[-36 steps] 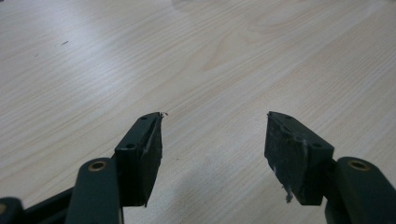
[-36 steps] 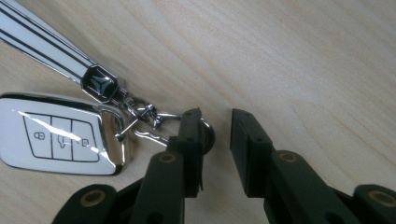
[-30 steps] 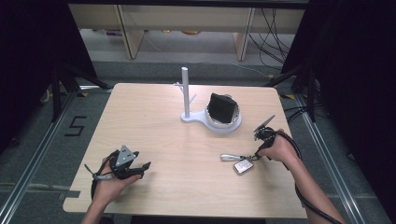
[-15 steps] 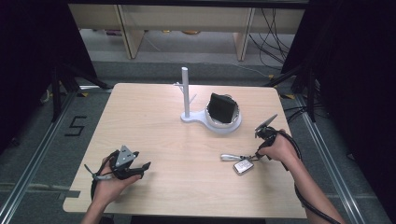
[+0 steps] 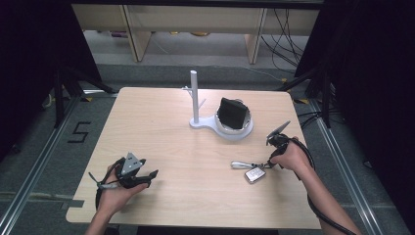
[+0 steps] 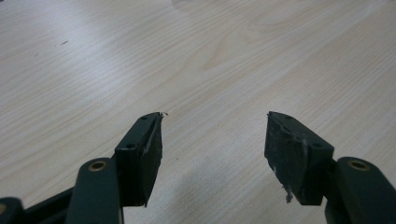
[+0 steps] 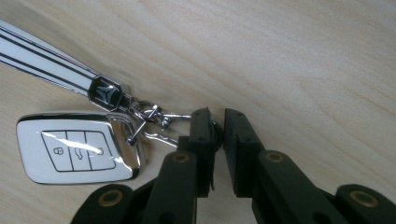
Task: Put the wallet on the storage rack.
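A white car key fob (image 7: 77, 148) with a striped white strap (image 7: 44, 63) lies on the wooden table (image 5: 195, 156), joined by a metal key ring (image 7: 159, 122). My right gripper (image 7: 218, 114) has its jaws nearly together with the ring between them. In the high view the fob (image 5: 255, 175) and strap (image 5: 241, 165) lie at the front right, with the right gripper (image 5: 268, 164) just beside them. My left gripper (image 6: 215, 116) stands open over bare wood; the high view shows that gripper (image 5: 151, 177) resting at the front left.
A white stand with an upright post (image 5: 195, 98) and a round dish base (image 5: 235, 132) stands at the middle back of the table, with a black object (image 5: 232, 113) in the dish. Shelving and cables lie beyond the far edge.
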The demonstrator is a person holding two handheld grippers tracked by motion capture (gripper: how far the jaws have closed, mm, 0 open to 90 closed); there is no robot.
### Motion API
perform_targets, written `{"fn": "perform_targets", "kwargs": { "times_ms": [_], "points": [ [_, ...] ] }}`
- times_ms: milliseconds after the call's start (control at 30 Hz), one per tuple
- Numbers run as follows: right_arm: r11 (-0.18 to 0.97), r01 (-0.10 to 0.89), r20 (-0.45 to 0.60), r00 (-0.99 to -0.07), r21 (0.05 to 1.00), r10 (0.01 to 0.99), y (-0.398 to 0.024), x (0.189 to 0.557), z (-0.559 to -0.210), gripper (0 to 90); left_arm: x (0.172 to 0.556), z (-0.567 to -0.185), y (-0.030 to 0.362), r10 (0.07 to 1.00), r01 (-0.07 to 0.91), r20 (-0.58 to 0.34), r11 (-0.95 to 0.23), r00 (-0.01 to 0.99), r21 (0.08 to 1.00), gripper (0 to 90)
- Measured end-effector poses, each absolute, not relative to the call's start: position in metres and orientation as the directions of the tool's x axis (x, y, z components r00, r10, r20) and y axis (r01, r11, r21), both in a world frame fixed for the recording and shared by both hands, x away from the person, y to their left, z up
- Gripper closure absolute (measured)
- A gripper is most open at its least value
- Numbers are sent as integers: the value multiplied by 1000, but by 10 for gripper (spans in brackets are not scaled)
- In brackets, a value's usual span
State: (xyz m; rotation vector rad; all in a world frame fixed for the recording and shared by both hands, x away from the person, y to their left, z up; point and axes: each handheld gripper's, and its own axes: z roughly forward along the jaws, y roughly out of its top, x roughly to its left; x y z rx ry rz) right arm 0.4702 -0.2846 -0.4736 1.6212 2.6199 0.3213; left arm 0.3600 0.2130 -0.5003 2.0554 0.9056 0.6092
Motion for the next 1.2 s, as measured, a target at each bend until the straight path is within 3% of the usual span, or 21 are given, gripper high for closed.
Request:
{"fn": "perform_targets", "kwargs": {
  "times_ms": [233, 767, 1067, 1100, 1133, 1167, 1200],
  "points": [
    [389, 898, 91, -414, 208, 906, -289, 472, -474, 864, 360, -500, 213, 769, 386, 110, -434, 630, 814, 366],
    [416, 883, 65, -438, 218, 896, -286, 474, -473, 900, 361, -500, 213, 767, 383, 118, -439, 630, 813, 366],
    [380, 898, 62, -402, 221, 914, -291, 472, -469, 784, 360, -499, 212, 771, 386, 116, -437, 627, 813, 366],
    [222, 970, 113, -233, 103, 966, -283, 467, -463, 770, 360, -499, 212, 769, 385, 118, -439, 628, 812, 366],
    [321, 940, 103, -334, 118, 937, -288, 468, -463, 734, 360, -499, 212, 769, 385, 116, -438, 628, 812, 366],
    [321, 940, 103, -334, 118, 937, -288, 468, -463, 734, 360, -499, 212, 770, 387, 115, -437, 628, 812, 366],
    [451, 885, 82, -461, 117, 883, -289, 469, -464, 686, 360, -500, 212, 768, 386, 112, -436, 630, 813, 366]
  ]
}}
